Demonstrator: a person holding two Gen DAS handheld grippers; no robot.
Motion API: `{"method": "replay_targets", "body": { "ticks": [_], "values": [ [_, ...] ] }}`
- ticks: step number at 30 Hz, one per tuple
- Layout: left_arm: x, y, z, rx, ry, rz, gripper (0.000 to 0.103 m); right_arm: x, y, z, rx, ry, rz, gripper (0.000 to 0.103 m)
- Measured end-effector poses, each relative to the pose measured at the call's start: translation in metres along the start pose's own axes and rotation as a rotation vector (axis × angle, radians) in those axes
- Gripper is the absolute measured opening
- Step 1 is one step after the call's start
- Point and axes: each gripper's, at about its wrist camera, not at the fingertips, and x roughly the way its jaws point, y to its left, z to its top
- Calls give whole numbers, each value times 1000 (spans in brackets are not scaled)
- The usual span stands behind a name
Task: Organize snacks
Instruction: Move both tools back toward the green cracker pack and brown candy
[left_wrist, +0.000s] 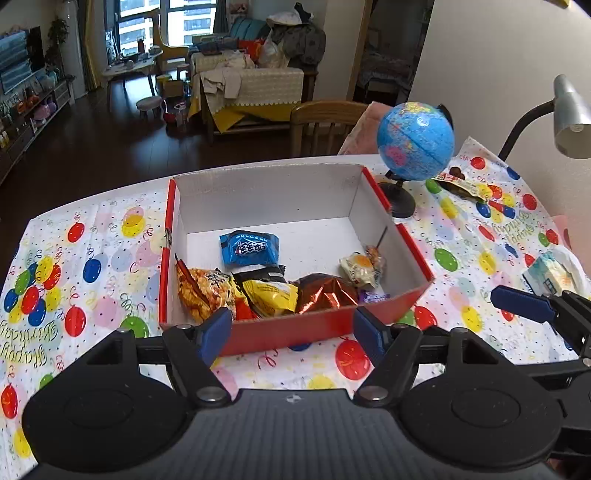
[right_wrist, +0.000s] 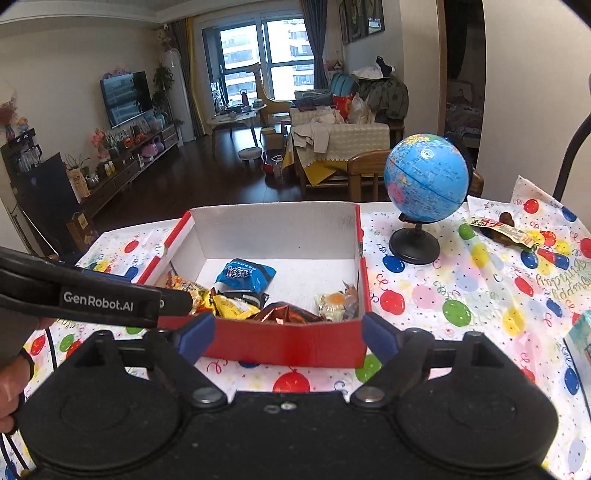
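A red cardboard box (left_wrist: 413, 254) (right_wrist: 288, 343) with a white inside stands on the balloon-print tablecloth. It holds several snack packets: a blue one (left_wrist: 248, 248) (right_wrist: 245, 274), an orange one (left_wrist: 205, 291), a yellow-black one (left_wrist: 269, 291) (right_wrist: 232, 306), a copper foil one (left_wrist: 325, 293) (right_wrist: 284, 314) and a white-orange one (left_wrist: 360, 269) (right_wrist: 334, 304). My left gripper (left_wrist: 291, 334) stands open just before the box's near wall, nothing between its fingers. My right gripper (right_wrist: 288, 334) is open too, also at the near wall. A brown snack packet (left_wrist: 461, 184) (right_wrist: 502, 230) lies on the cloth at the far right.
A blue globe (left_wrist: 415, 142) (right_wrist: 424, 179) on a black stand is right of the box. A lamp (left_wrist: 570, 118) leans in at the far right. A pale wrapped packet (left_wrist: 554, 275) lies near the right edge. A wooden chair (left_wrist: 325, 125) stands behind the table.
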Motion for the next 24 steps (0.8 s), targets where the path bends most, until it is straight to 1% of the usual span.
{"method": "replay_targets", "body": {
  "ticks": [3, 6, 12, 13, 14, 17, 24],
  "values": [
    [-13, -6, -9, 4, -14, -11, 86, -14, 1, -9, -14, -2, 2, 88],
    [-24, -12, -20, 9, -22, -16, 86, -26, 0, -18, -18, -3, 7, 89],
    [-40, -22, -44, 18, -37, 7, 86, -44, -1, -39, -25, 10, 16, 91],
    [-42, -23, -50, 19, -39, 13, 86, -47, -1, -44, -26, 14, 17, 92],
    [-43, -23, -55, 16, -39, 17, 87, -49, 0, -48, -25, 17, 19, 96],
    [-43, -22, -70, -3, -10, 12, 87, -54, 3, -65, -25, 33, 35, 98],
    [-30, -14, -102, -43, 72, 42, 87, -50, 7, -102, -45, 107, 42, 98]
  ]
}}
